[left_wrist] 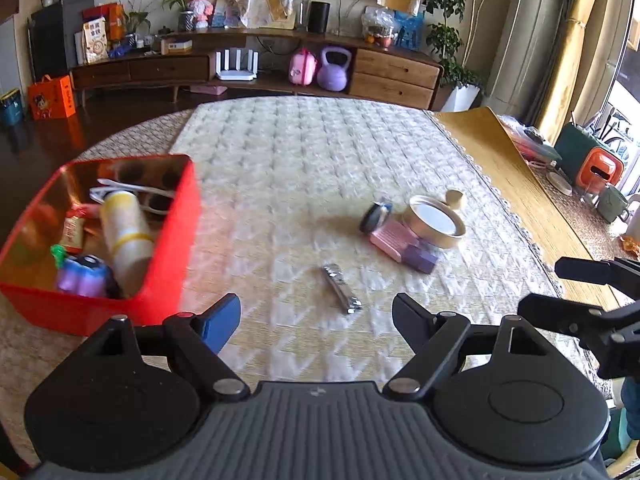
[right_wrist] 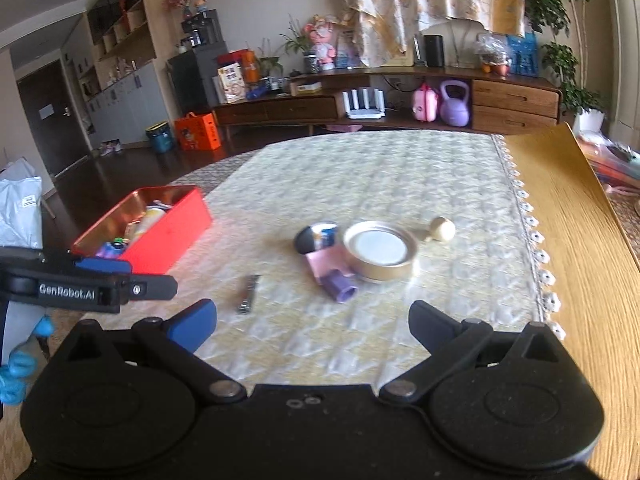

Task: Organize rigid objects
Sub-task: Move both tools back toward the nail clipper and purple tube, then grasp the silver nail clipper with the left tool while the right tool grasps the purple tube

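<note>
A red tin box (left_wrist: 160, 292) (right_wrist: 176, 236) at the left of the quilted table holds a white-and-yellow bottle (left_wrist: 126, 236), a purple toy and other small items. Metal nail clippers (left_wrist: 342, 288) (right_wrist: 248, 294) lie just beyond my left gripper (left_wrist: 316, 320), which stands open and empty. Further right a cluster lies on the cloth: a round gold tin (left_wrist: 434, 222) (right_wrist: 380, 250), a pink and purple item (left_wrist: 404, 246) (right_wrist: 332, 272), a dark-capped jar (left_wrist: 376, 216) (right_wrist: 316, 238) and a small cream knob (right_wrist: 442, 230). My right gripper (right_wrist: 312, 328) is wide open and empty, short of the cluster.
The cream quilted cloth (left_wrist: 300, 168) has a lace edge on the right, beside a wooden mat (right_wrist: 580, 240). Mugs and an orange appliance (left_wrist: 598, 168) stand at the far right. A low sideboard (right_wrist: 380, 108) lines the back wall. A blue-gloved hand (right_wrist: 16, 368) shows at the left.
</note>
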A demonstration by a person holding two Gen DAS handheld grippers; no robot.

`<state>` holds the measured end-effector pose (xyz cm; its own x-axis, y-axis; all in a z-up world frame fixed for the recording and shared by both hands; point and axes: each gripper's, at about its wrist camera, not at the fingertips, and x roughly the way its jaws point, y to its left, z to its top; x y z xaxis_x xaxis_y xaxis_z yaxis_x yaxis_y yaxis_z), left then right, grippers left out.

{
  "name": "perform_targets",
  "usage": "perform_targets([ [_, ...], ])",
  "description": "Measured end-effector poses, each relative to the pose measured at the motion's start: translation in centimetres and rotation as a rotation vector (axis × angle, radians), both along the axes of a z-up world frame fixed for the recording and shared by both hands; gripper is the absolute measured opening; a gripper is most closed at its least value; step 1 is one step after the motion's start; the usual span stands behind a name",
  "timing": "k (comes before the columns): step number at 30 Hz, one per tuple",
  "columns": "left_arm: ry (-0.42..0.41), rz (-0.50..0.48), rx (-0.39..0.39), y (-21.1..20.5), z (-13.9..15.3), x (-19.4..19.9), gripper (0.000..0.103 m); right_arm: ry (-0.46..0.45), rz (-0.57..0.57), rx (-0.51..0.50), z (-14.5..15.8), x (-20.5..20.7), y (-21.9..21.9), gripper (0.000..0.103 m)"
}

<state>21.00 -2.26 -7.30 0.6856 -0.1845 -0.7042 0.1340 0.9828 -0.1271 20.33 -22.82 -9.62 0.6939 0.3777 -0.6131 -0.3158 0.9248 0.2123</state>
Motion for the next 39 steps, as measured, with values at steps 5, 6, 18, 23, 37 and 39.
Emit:
perform_targets([
  [5,0.004,-0.02,0.01,-2.0,-1.5,0.7,0.083,0.024,-0.02,-0.014,-1.8,1.3,-1.3,0.102],
  [6,0.007,-0.026,0.009,-2.4,-1.8,0.9,0.083,0.028,-0.019,-0.021,-2.1,1.6,-1.4,0.102],
  [18,0.038,0.059,0.015,-3.6,-4.7,3.9,0.083,0.062,0.091,-0.067,-5.7,4.7,-0.4,0.083],
  [23,0.051,0.07,0.013,-4.1,-5.6,4.8,0.082,0.072,0.116,-0.061,-6.3,6.2,0.3,0.074],
  [37,0.033,0.064,0.063,-4.5,-6.5,5.6,0.036,0.036,0.178,-0.104,-6.8,8.1,1.8,0.054],
  [39,0.023,0.048,0.085,-4.9,-6.5,5.5,0.033,0.029,0.181,-0.108,-6.8,8.0,2.0,0.05],
])
